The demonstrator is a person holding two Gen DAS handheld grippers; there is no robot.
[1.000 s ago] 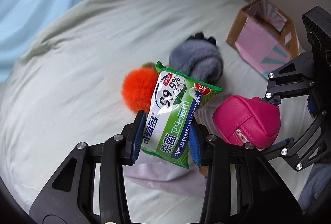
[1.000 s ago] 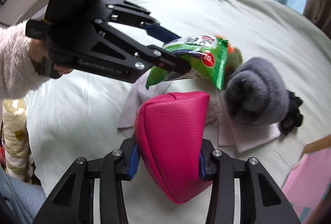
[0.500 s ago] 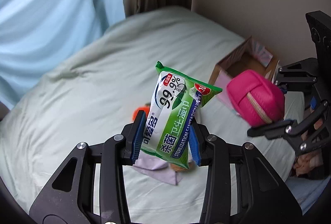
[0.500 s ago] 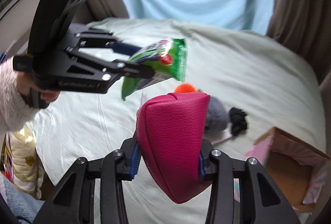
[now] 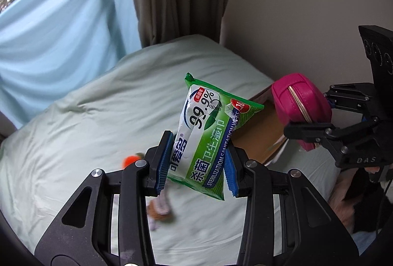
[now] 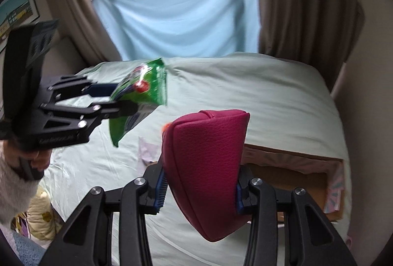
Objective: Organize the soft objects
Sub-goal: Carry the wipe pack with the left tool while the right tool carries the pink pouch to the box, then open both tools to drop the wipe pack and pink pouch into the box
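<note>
Your left gripper (image 5: 196, 163) was clamped on the wipes pack (image 5: 208, 133) by its lower end, held in the air above the bed (image 5: 98, 118). Your right gripper (image 6: 199, 192) squeezed the pink pouch (image 6: 206, 167), up over the open cardboard box (image 6: 294, 180). Risk as I judged it: the slick pack could slip or swing out of that low grip, and the pouch might catch the box rim and tip it.

Matte black two-finger left gripper (image 5: 197, 164) with blue ribbed finger pads (image 5: 164, 163), silver screws; its twin right gripper (image 6: 199, 191); fluffy white sleeve (image 6: 12, 192).
</note>
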